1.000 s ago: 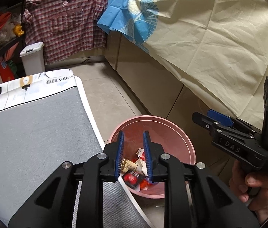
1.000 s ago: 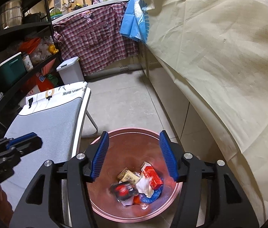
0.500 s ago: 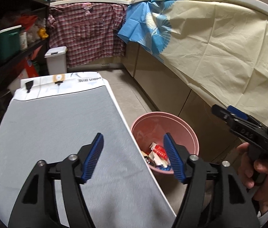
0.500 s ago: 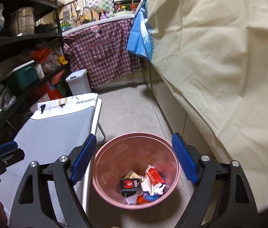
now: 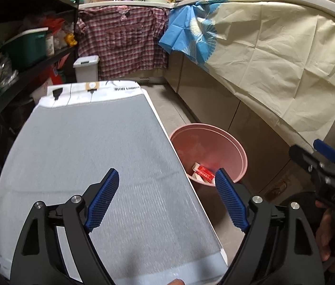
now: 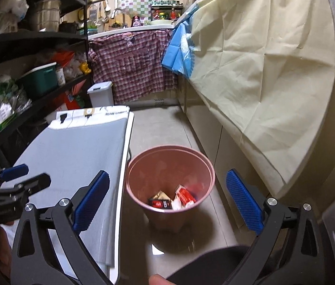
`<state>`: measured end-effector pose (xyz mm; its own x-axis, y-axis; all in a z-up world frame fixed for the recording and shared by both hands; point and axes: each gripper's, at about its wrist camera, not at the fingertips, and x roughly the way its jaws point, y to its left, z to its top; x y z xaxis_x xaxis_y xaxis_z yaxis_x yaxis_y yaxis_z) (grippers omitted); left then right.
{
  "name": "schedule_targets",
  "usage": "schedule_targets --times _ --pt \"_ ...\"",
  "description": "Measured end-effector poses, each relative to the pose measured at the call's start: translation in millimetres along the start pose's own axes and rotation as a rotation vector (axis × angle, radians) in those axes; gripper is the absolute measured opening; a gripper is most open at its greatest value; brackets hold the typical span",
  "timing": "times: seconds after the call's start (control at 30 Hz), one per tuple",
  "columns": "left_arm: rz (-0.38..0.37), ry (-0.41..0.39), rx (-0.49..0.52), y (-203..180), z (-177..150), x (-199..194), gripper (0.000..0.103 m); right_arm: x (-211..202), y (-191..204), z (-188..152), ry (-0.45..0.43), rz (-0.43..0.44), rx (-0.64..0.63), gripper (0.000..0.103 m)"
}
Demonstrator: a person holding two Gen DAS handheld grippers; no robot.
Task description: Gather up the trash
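Left claw: my left gripper (image 5: 167, 200), black frame with blue ribbed pads, stands wide and holds nothing.
Right claw: my right gripper (image 6: 167, 203), same build, jaws spread wide and bare.
Trash: red-and-white carton (image 6: 185, 196), dark wrapper with a red label (image 6: 159, 203) and crumpled white paper (image 6: 175, 204) lie together at the bottom of the round pink plastic bin (image 6: 171, 149).
Bin location: on the tiled floor (image 6: 165, 128), just beside the long edge of the grey padded board with white trim (image 5: 89, 147).
Step in hand: I judge the collecting is near its end; nothing loose shows on the board or the visible floor.
Doing it well: I would sweep both cameras over board and floor for strays, jaws kept apart and clear of the bin rim.
Left pose: above the board's near half, angled down, right pad over the bin's near rim.
Right pose: above the bin, looking down into it, pads either side of it in view.
Surround: cream cloth (image 6: 262, 71) draped over the counter, plaid shirt (image 6: 134, 66) hung at the far end.
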<state>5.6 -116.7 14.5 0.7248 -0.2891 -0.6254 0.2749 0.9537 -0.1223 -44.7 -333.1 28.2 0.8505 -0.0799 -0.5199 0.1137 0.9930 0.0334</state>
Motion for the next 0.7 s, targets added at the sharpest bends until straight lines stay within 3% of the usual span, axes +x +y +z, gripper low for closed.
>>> schedule_targets --times 0.13,0.7 --pt "0.024 0.005 0.012 -1.9 -8.9 -1.5 0.080 -2.7 -0.2 -4.5 -0.006 -0.035 0.001 0.098" --pt "0.007 0.021 0.007 -6.9 -19.9 5.3 0.080 4.7 -4.4 -6.7 0.032 -0.067 0.035 0.098"
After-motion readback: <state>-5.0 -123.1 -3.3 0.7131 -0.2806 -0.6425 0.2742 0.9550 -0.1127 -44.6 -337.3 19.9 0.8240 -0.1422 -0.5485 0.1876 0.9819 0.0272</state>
